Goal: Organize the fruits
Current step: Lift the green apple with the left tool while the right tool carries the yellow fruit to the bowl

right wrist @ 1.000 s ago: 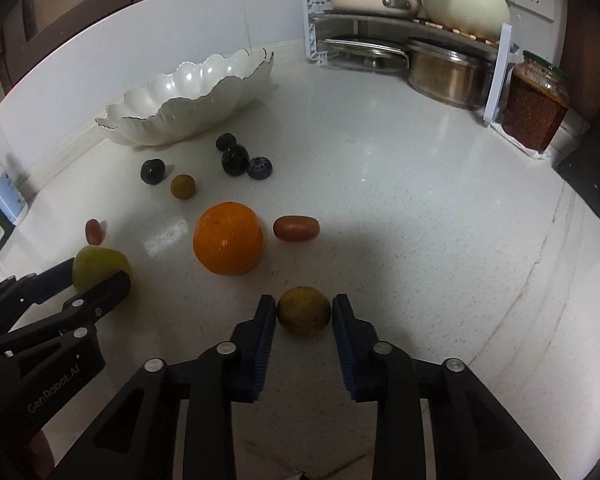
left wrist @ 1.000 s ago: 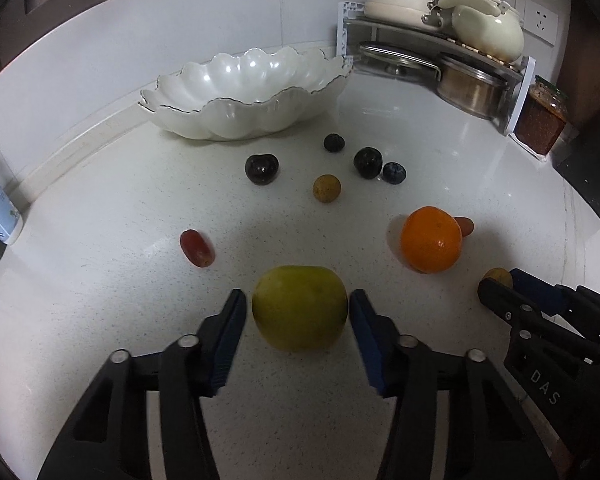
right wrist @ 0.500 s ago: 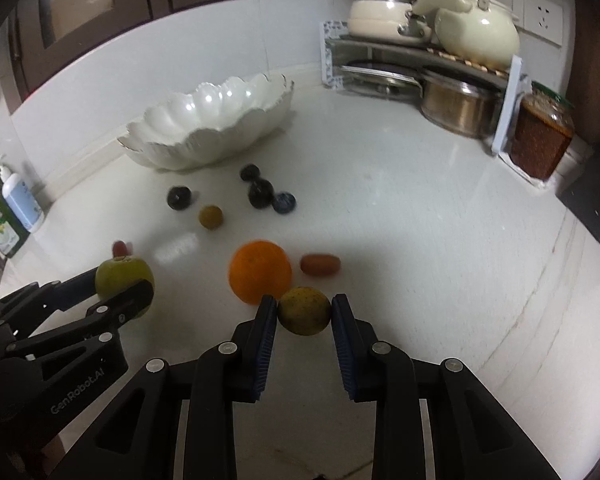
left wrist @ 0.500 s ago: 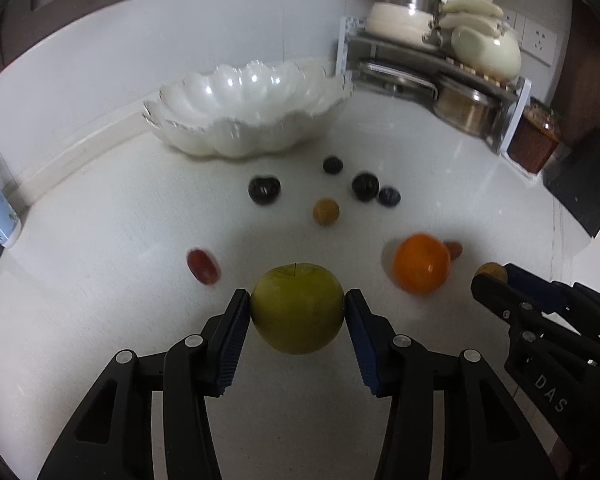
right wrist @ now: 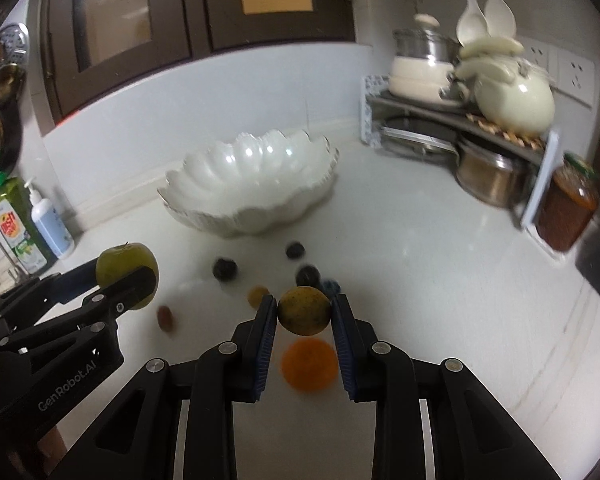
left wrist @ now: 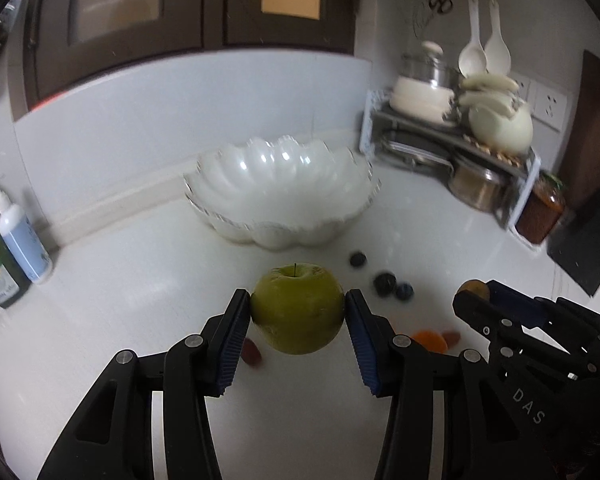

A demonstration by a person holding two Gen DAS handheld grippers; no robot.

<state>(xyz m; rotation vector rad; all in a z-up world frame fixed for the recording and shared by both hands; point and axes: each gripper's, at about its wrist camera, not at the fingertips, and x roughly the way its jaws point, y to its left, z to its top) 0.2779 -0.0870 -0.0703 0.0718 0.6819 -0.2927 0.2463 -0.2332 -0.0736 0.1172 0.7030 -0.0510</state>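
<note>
My left gripper [left wrist: 298, 312] is shut on a green apple [left wrist: 298, 308] and holds it high above the white counter; it also shows in the right wrist view [right wrist: 126, 270]. My right gripper [right wrist: 304, 310] is shut on a small yellow-green round fruit [right wrist: 304, 311], also lifted. A white scalloped bowl [left wrist: 278, 192] [right wrist: 252, 184] stands empty ahead by the wall. On the counter below lie an orange [right wrist: 309, 364], a red grape [right wrist: 165, 317], several dark plums and berries [right wrist: 225, 269], and a small brown fruit [right wrist: 257, 294].
A corner rack [right wrist: 460, 120] with pots, a kettle and ladles stands at the back right, with a jar [right wrist: 566, 208] beside it. Soap bottles [right wrist: 40, 220] stand at the left by the sink. A dark board [left wrist: 584, 240] lies at the far right.
Both grippers have risen from the counter with their fruits gripped, and the views now tilt up toward the bowl and cabinets. The loose fruits have stayed on the counter.
</note>
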